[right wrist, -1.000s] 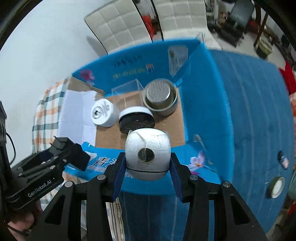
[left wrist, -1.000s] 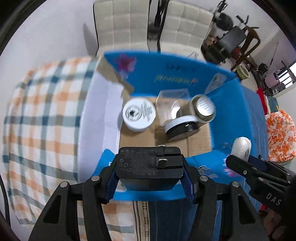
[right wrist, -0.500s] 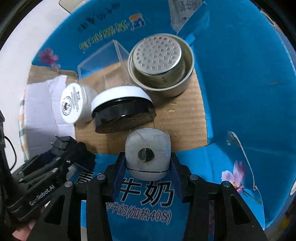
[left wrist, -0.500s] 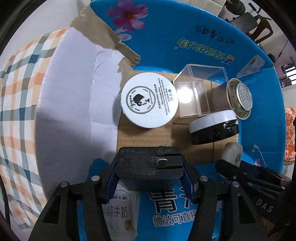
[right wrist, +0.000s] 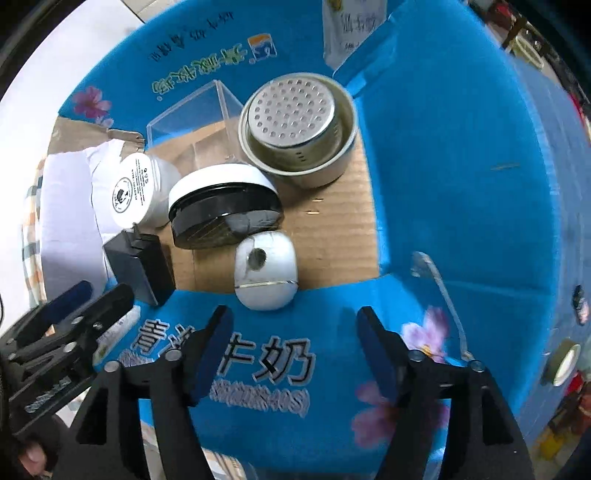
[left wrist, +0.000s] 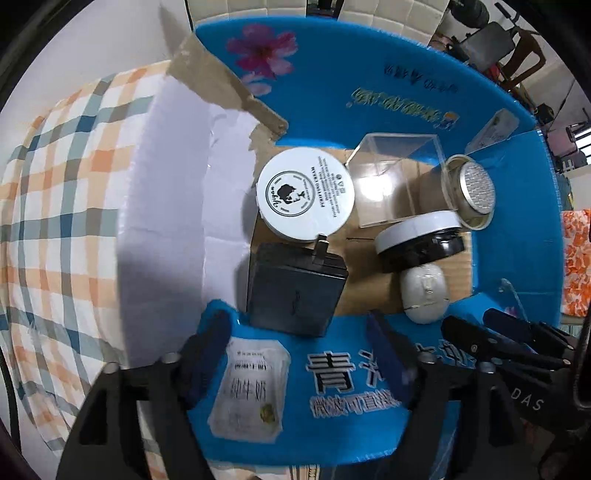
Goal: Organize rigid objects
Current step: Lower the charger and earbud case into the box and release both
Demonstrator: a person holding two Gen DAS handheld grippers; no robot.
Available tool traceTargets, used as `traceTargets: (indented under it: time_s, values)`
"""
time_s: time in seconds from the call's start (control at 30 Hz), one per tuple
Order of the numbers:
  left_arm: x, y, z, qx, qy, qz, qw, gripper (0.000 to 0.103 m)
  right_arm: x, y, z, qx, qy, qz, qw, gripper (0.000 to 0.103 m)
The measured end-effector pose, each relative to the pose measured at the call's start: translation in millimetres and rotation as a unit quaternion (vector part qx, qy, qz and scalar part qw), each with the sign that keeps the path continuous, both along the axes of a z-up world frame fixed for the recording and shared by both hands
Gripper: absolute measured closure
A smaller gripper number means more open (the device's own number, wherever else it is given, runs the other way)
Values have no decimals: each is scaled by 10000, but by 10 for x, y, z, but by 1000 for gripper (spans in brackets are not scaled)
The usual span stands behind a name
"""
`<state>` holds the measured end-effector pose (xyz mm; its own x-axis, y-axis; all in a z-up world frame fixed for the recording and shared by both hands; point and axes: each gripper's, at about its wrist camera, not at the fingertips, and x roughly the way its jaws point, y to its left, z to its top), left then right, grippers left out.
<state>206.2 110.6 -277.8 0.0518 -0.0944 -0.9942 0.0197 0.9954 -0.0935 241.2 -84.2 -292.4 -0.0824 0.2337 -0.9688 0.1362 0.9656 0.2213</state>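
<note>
A blue cardboard box (left wrist: 424, 96) (right wrist: 454, 155) holds the objects. A black power adapter (left wrist: 295, 291) (right wrist: 142, 267) lies on its floor at the near left, loose. A white egg-shaped device (left wrist: 424, 291) (right wrist: 266, 273) lies at the near right, also loose. Behind them sit a white cream jar (left wrist: 306, 194) (right wrist: 133, 192), a black tub with a white rim (left wrist: 421, 240) (right wrist: 221, 206), a clear plastic case (left wrist: 391, 181) (right wrist: 199, 110) and a metal strainer cup (left wrist: 469, 192) (right wrist: 299, 125). My left gripper (left wrist: 299, 354) hangs open over the box's near wall. My right gripper (right wrist: 293, 343) is open too, just short of the white device.
The box rests on a checked cloth (left wrist: 55, 206) to the left and a blue cloth (right wrist: 569, 184) to the right. A white torn flap (left wrist: 170, 206) lines the box's left side. Padded chairs (left wrist: 332, 7) stand behind. A tape roll (right wrist: 563, 362) lies at the right.
Both grippers opened and drew back. The black adapter dropped from the left gripper and the white device from the right; both now lie on the box floor.
</note>
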Motion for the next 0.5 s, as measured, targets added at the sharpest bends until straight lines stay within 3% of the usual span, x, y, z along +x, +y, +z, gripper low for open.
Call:
traceTargets:
  time_s: [0.17,0.5]
  values:
    - [-133,11,261,126,-267,8,9996,3,-116,-19,230,-167,-212,60,9996,0]
    - [-339,20,830,286,-799,76,9964,0,-425,-124,923,-339,-973,268,9943,0]
